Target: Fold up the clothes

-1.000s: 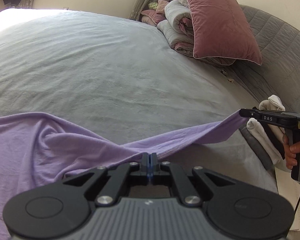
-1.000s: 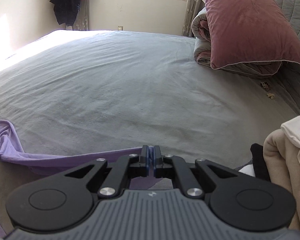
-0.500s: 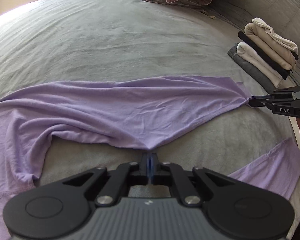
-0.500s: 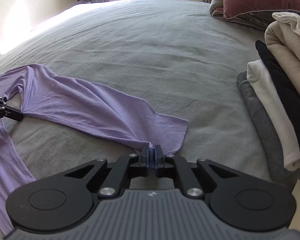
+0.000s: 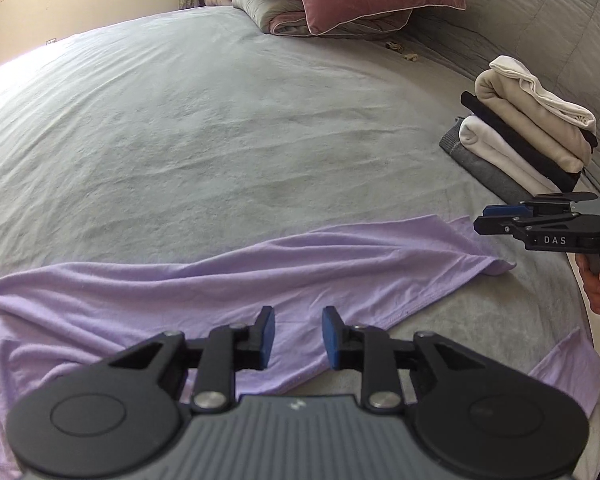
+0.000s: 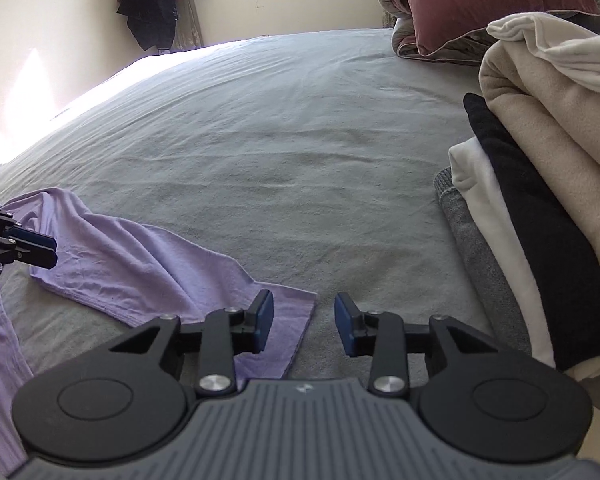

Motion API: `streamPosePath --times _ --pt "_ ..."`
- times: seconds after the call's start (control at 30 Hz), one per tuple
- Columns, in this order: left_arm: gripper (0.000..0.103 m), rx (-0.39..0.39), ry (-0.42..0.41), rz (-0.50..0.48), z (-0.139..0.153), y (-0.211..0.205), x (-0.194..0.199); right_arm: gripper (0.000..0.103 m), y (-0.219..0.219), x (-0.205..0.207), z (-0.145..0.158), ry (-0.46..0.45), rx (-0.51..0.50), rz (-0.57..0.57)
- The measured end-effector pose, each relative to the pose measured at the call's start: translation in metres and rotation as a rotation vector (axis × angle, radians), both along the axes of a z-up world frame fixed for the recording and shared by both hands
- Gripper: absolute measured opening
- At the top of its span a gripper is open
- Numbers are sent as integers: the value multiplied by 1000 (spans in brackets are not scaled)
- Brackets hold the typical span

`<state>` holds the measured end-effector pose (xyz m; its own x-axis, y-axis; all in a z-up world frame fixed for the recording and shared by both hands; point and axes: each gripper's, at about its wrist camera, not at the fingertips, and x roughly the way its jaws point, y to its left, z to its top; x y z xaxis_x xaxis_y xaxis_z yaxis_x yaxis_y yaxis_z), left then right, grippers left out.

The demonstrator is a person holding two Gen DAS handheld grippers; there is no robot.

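Readable text: we read only "DAS", white capitals.
Carrier: side of the right gripper [image 5: 485, 217] body, black housing.
Where: left wrist view, about 3 o'clock.
Right wrist view: we find nothing legible.

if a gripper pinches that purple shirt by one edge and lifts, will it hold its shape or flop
Probably flop: the purple shirt lies in soft ripples on the bed, so it looks thin and limp. It seems light, likely to drag and bunch if pushed. The open left gripper would lift only a draping edge.
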<state>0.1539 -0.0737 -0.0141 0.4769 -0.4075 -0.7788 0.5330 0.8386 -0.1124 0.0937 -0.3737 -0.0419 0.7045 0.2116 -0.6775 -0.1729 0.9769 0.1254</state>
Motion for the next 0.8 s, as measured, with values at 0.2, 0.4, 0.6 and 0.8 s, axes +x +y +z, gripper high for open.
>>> streamPosePath --times 0.2,0.4,0.6,0.8 --pt "36 60 -31 76 -1 -2 25 2 11 16 -9 -14 -84 44" --pt "39 117 -37 232 3 50 57 2 9 27 10 -117 -202 -1" --pt "40 70 -30 236 5 52 75 2 7 30 29 -227 -228 -43" --pt "49 19 -47 82 8 0 96 2 11 12 39 -332 -264 -76"
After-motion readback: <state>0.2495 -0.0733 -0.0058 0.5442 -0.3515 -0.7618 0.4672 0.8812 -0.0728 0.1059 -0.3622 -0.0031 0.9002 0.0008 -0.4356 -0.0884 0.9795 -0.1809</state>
